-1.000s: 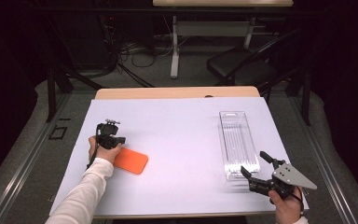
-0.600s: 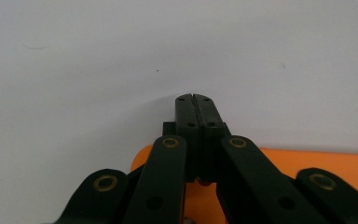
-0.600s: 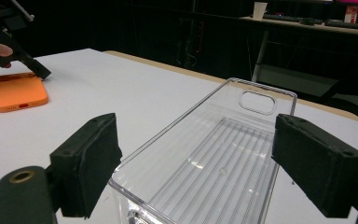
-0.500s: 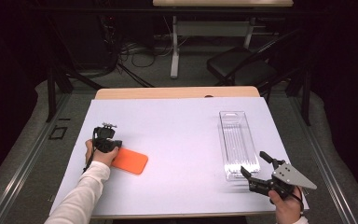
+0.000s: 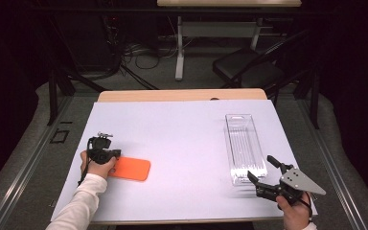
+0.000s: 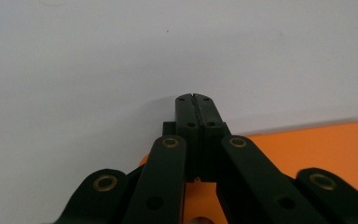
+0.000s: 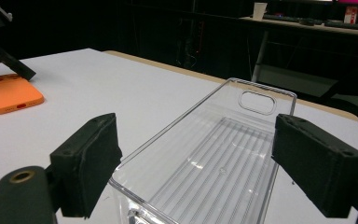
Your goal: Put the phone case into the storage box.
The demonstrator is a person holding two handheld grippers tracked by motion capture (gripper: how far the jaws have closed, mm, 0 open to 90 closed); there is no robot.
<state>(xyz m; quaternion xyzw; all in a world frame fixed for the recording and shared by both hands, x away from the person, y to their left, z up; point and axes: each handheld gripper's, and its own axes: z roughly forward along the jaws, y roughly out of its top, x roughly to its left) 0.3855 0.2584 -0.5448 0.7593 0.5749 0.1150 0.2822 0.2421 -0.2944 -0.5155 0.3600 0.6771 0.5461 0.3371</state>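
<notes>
Near the left edge of the desk [image 5: 182, 139] lies the orange phone case [image 5: 132, 168], flat. The left tongs [image 6: 193, 100] are closed together at its left end. The right tongs [image 7: 193, 163] stand apart around the near end of the clear tray [image 5: 244, 148], well right of the case.

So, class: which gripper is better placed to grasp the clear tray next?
Right. The right gripper has open jaws flanking the clear tray's near end; the left gripper sits shut at the orange case.
</notes>
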